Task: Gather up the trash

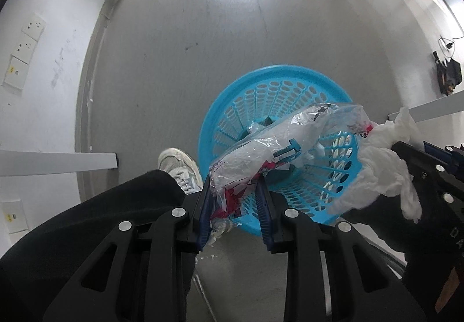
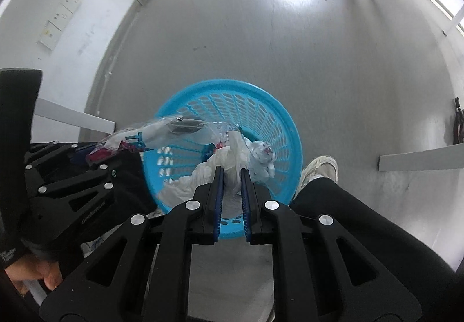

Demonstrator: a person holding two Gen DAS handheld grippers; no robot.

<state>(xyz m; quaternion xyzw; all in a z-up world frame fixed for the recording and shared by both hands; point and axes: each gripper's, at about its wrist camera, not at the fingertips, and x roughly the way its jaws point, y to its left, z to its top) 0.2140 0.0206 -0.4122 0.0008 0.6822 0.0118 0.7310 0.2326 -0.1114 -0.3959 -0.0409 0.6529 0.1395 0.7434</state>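
A blue perforated waste basket stands on the grey floor below both grippers. My left gripper is shut on a clear plastic wrapper with red print, which stretches over the basket's mouth. In the right wrist view the same wrapper juts from the left gripper at the basket's left rim. My right gripper is shut on crumpled white tissue paper held over the basket. The tissue also shows at the right edge of the left wrist view. Some trash lies inside the basket.
White table legs stand either side of the basket. A person's dark trouser leg and white shoe are beside it. A wall with sockets runs along the left. A black bag lies far right.
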